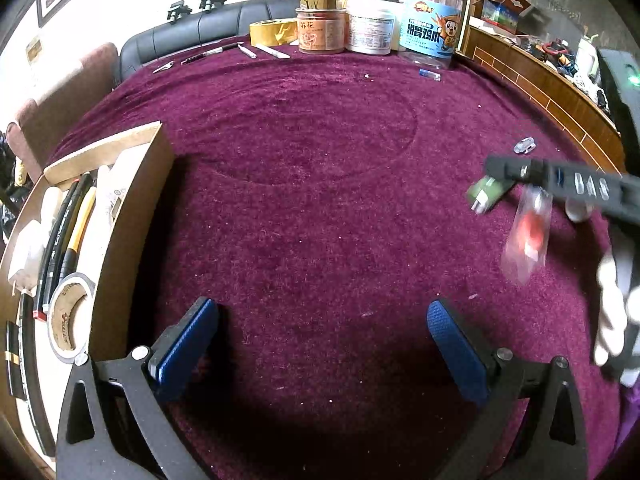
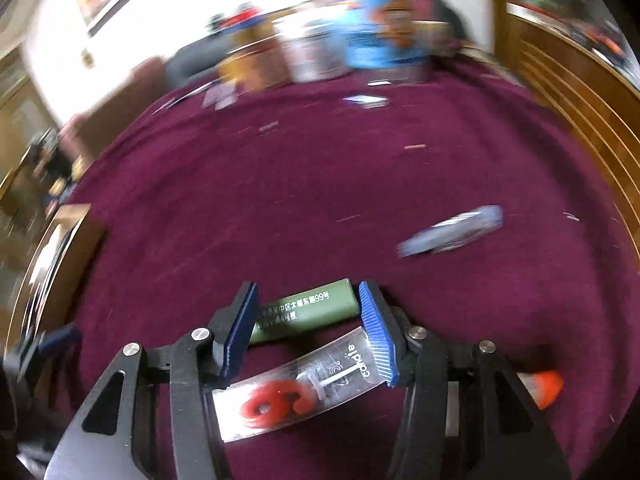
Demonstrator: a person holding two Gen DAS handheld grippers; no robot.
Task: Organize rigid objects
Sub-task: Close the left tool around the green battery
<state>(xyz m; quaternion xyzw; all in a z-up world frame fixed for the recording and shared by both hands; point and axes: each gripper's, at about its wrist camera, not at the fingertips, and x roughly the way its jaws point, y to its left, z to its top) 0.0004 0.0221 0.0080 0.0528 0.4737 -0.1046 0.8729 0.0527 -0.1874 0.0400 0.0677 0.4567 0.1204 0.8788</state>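
Note:
My right gripper (image 2: 306,326) is shut on a clear plastic packet with a red item inside (image 2: 298,394), lifted above the purple cloth. In the left wrist view the same packet (image 1: 528,232) hangs blurred under the right gripper's black finger (image 1: 560,180) at the right. A green block with white print (image 2: 306,314) lies on the cloth behind the packet; it also shows in the left wrist view (image 1: 486,192). My left gripper (image 1: 322,340) is open and empty, low over the cloth beside the cardboard box (image 1: 128,216).
The box at left holds pens, a tape roll (image 1: 70,322) and white items. Jars and tubs (image 1: 368,26) and a yellow tape roll (image 1: 274,32) stand at the far edge. A small clear piece (image 1: 525,145) and a bluish object (image 2: 452,232) lie on the cloth.

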